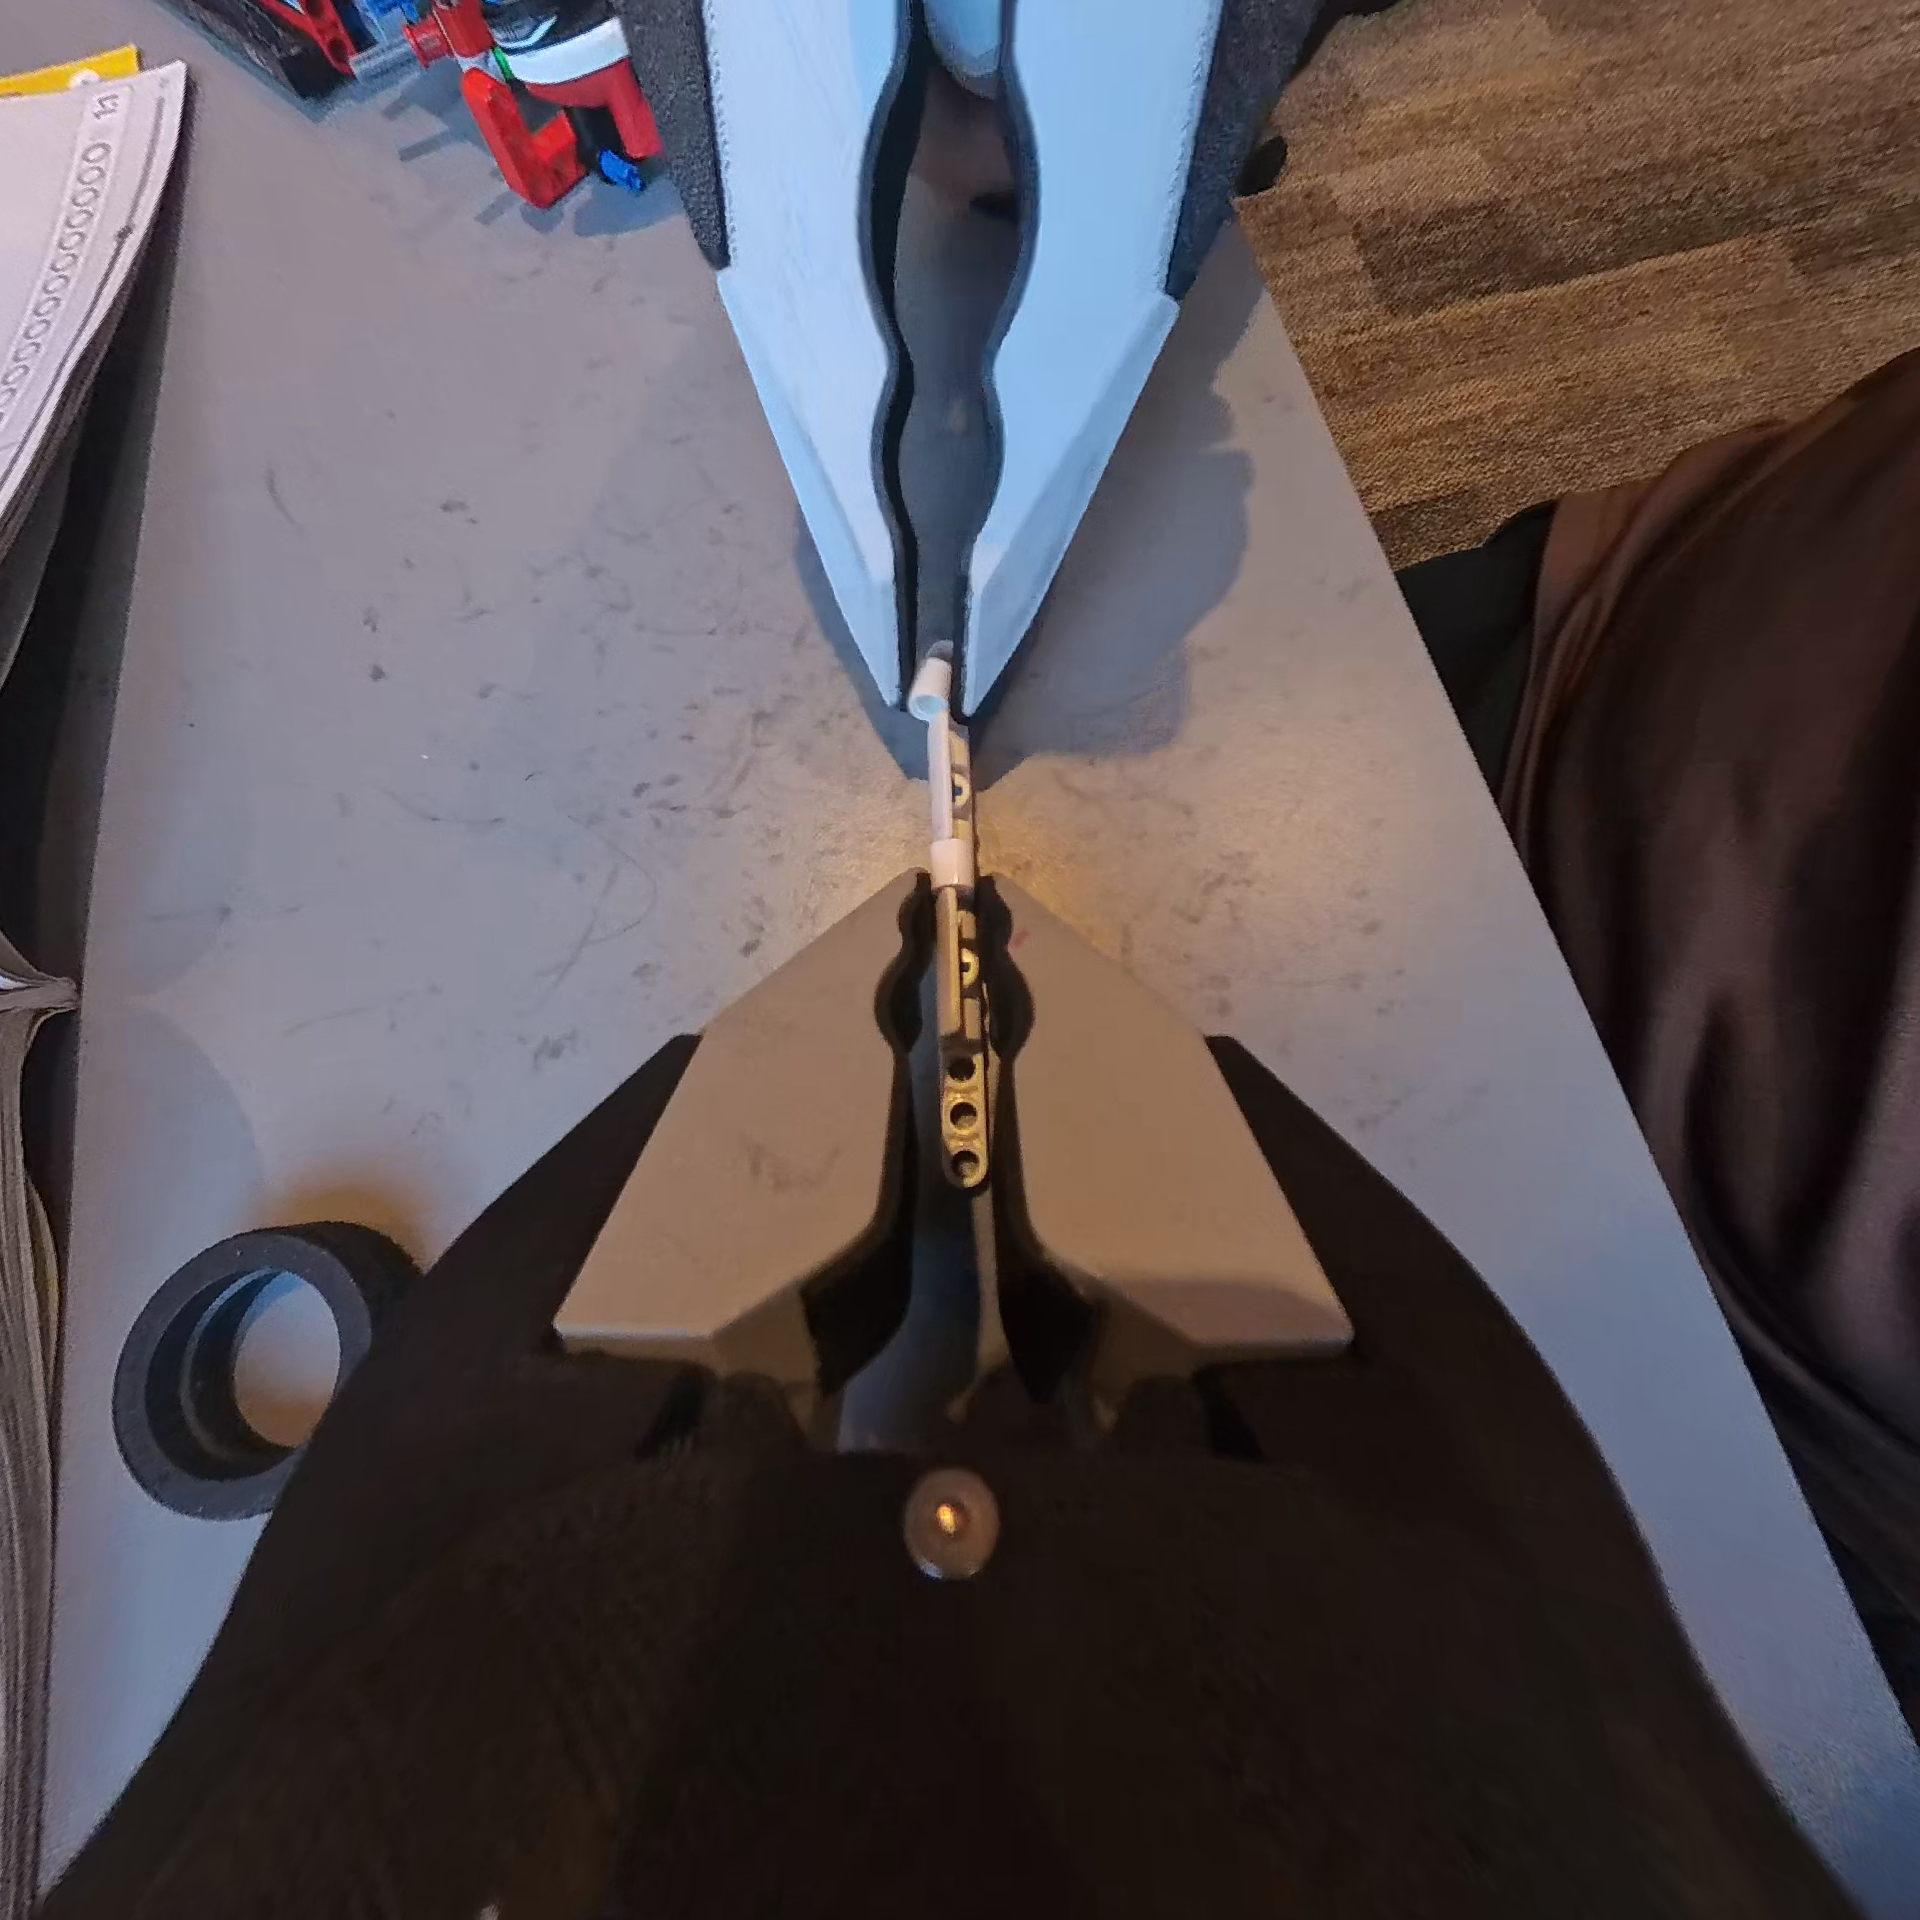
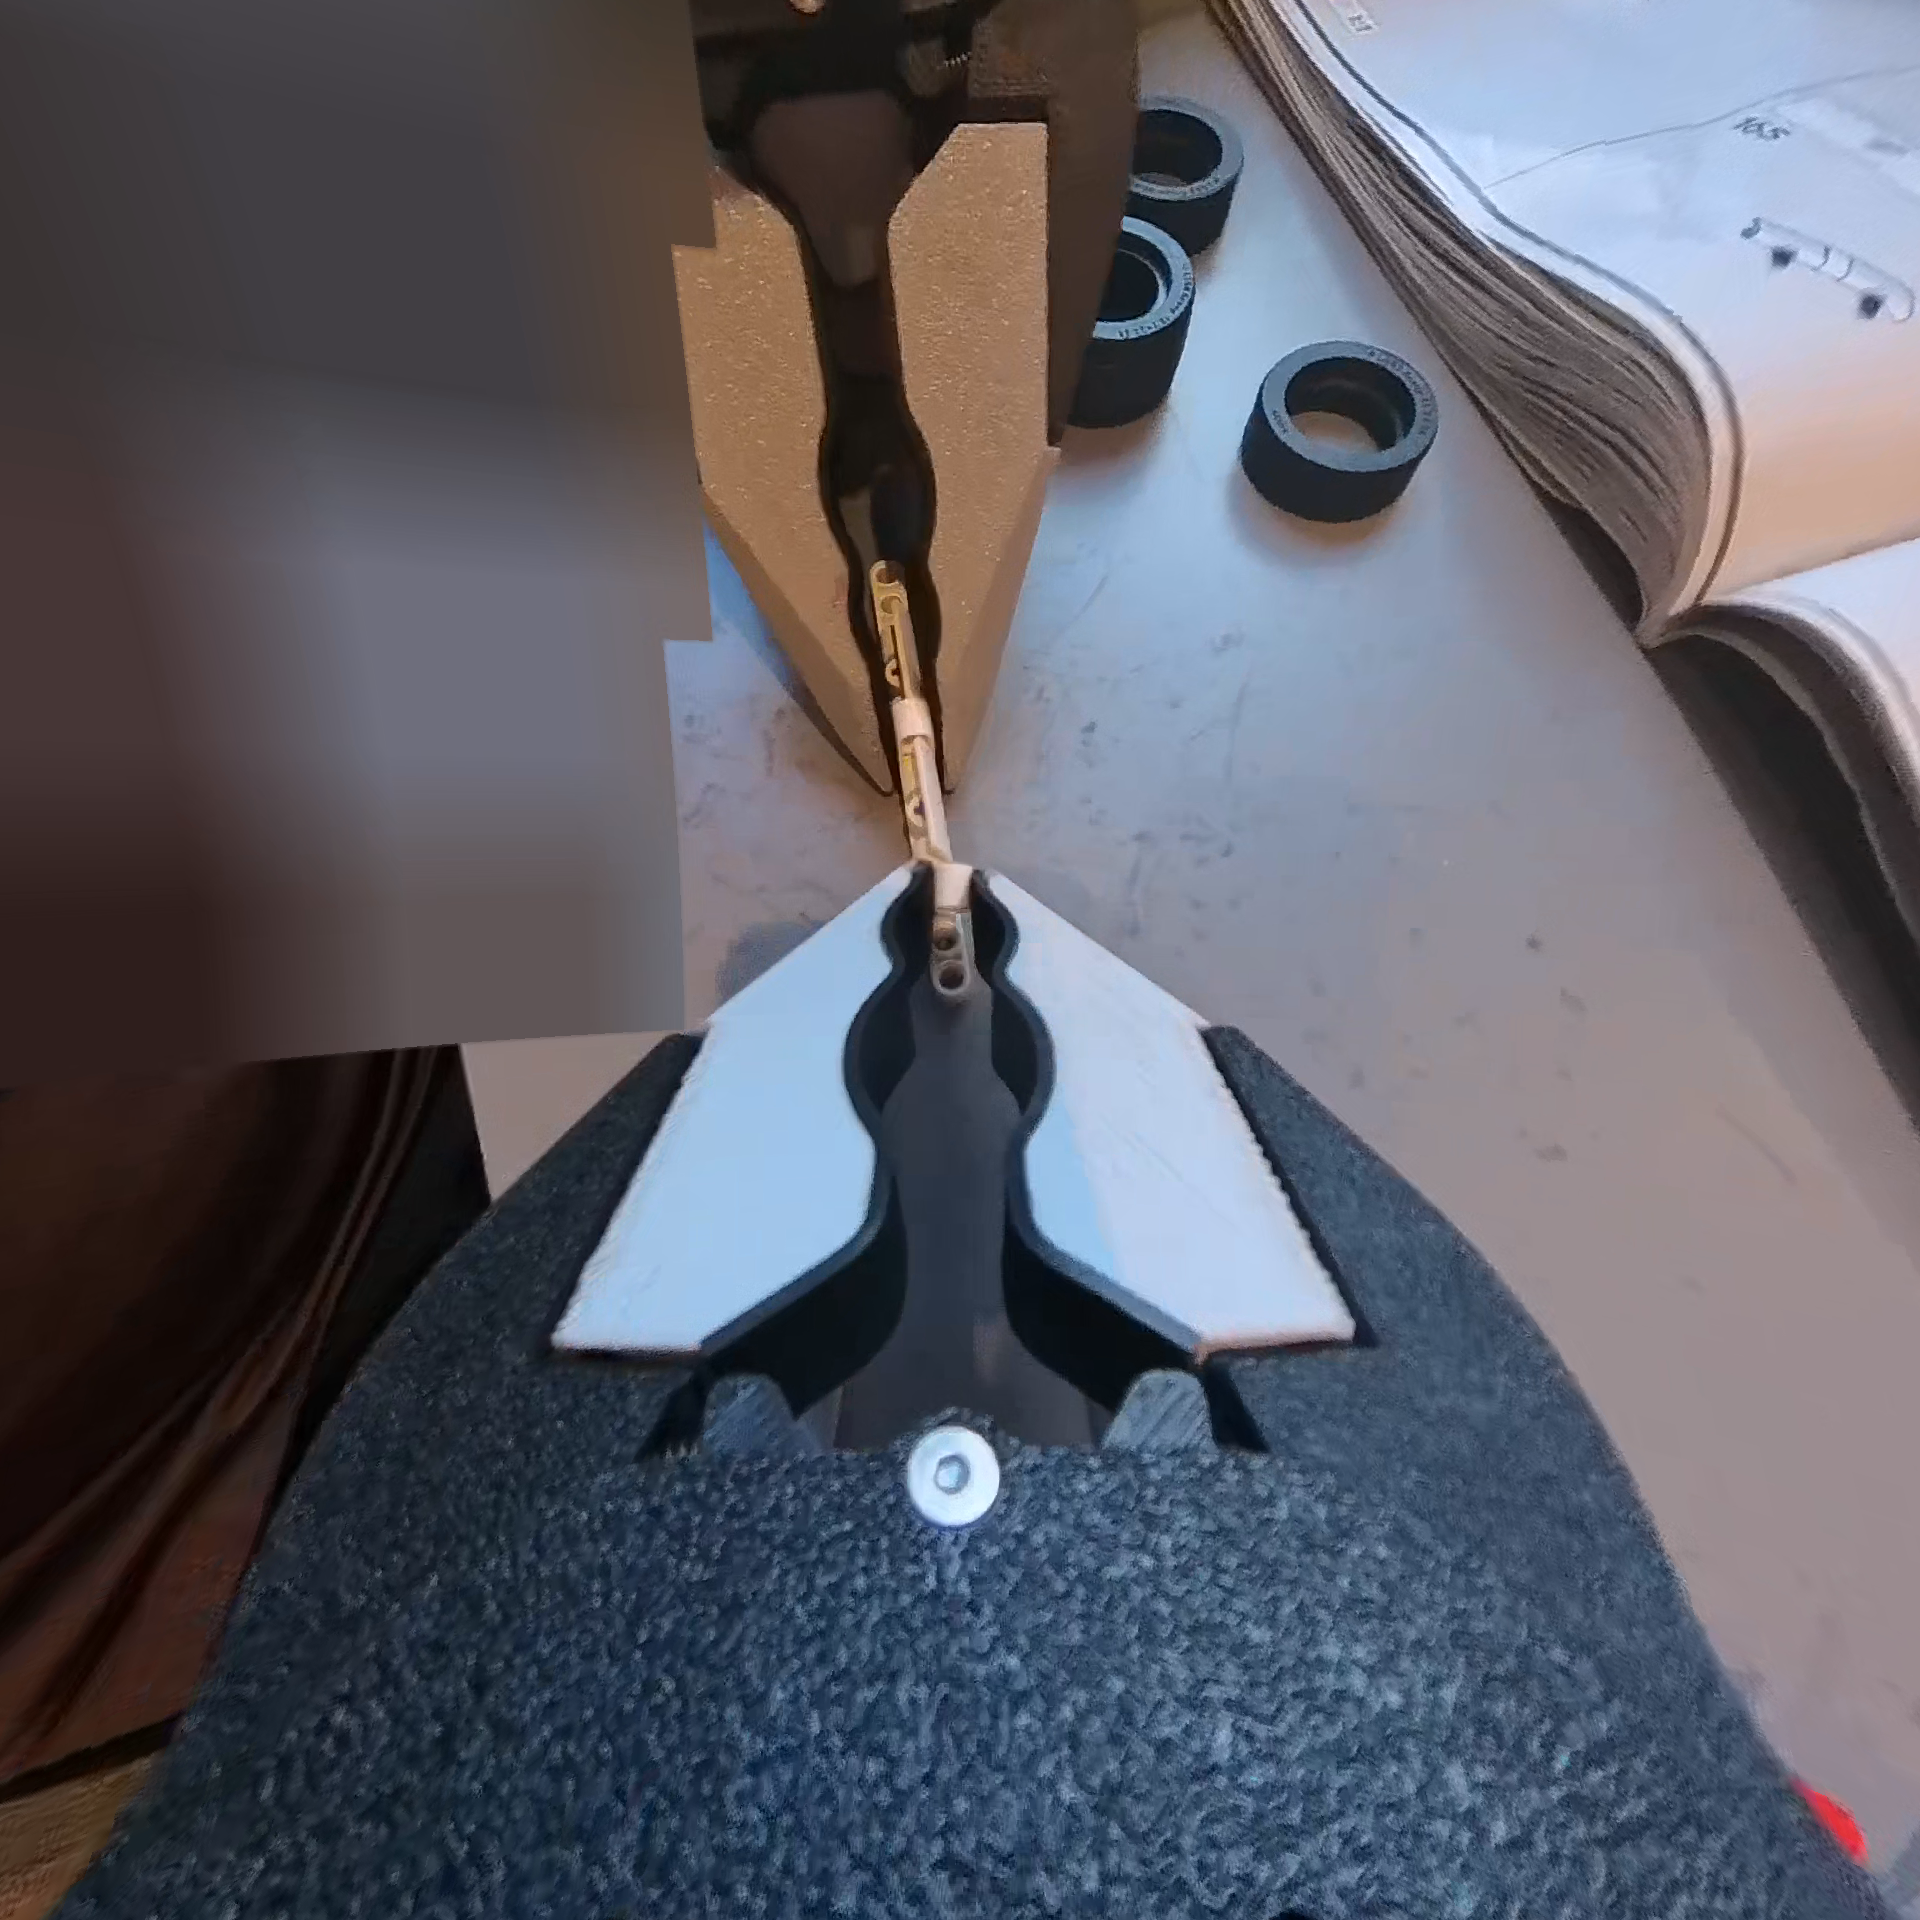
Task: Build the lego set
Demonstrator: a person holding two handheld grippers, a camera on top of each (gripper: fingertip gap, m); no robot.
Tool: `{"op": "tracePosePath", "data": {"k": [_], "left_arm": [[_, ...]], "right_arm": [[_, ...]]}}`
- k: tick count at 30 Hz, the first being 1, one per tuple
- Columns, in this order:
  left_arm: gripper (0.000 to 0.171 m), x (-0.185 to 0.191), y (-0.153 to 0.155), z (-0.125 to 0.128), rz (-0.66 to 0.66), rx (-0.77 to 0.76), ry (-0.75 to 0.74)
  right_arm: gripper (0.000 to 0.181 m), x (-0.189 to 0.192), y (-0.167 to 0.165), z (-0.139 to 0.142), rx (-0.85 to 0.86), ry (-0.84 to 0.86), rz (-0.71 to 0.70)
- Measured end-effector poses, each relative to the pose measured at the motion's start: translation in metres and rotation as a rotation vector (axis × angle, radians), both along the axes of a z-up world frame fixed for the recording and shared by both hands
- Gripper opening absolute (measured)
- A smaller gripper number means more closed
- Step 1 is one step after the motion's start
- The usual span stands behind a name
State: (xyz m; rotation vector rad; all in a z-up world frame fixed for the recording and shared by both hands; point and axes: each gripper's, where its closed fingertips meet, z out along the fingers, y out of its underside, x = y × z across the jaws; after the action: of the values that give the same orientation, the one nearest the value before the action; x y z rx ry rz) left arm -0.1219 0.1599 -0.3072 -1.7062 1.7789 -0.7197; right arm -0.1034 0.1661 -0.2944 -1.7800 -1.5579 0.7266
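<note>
A thin grey lego beam with a row of round holes is being held between the two grippers, tip to tip, above the grey table; the left gripper, with tan fingers, is being kept clamped on the near stretch of the beam, most of which is lying inside the wavy slot between its jaws; a slim white tube is being carried alongside the beam, bridging the gap between the two tools; one small white sleeve end of the tube is sitting right at the left gripper's tips, the other is being pinched at the tips of the right gripper, whose pale blue-white fingers are closed on it from the far side

In the right wrist view the right gripper is being seen closed on the end of the white tube and on the tip of the grey lego beam, whose last two holes are showing inside its slot; the rest of the beam is running into the left gripper opposite

Three black tyres are lying on the table beyond the left gripper, two of them just beside each other and the third apart; an open instruction booklet is lying next to them; a partly built red model is standing at the far edge of the table in the left wrist view, and brown carpet is showing past the table's edge
</note>
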Motion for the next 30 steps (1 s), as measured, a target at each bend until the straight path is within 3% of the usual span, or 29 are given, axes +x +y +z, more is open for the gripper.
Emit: {"op": "tracePosePath", "data": {"k": [5,10,23,26,30], "left_arm": [[0.005,0.0003,0.0002,0.0,-0.003,-0.007,-0.002],[0.006,0.0005,0.0003,0.0,-0.004,-0.012,-0.003],[0.006,0.0017,0.0024,0.0001,0.003,-0.008,-0.004],[0.006,0.0017,0.003,0.0001,0.006,-0.005,-0.004],[0.006,0.0017,0.0028,0.0,0.003,0.006,-0.003]], "right_arm": [[0.006,-0.0005,-0.001,0.0005,0.114,-0.053,0.058],[0.006,-0.0009,-0.0029,0.0005,0.354,-0.118,0.162],[0.006,0.0015,0.0009,0.0008,0.196,-0.018,0.116],[0.006,0.0022,0.0018,0.0006,0.259,-0.031,0.117],[0.007,0.0033,0.0012,0.0004,0.494,-0.063,0.182]]}}
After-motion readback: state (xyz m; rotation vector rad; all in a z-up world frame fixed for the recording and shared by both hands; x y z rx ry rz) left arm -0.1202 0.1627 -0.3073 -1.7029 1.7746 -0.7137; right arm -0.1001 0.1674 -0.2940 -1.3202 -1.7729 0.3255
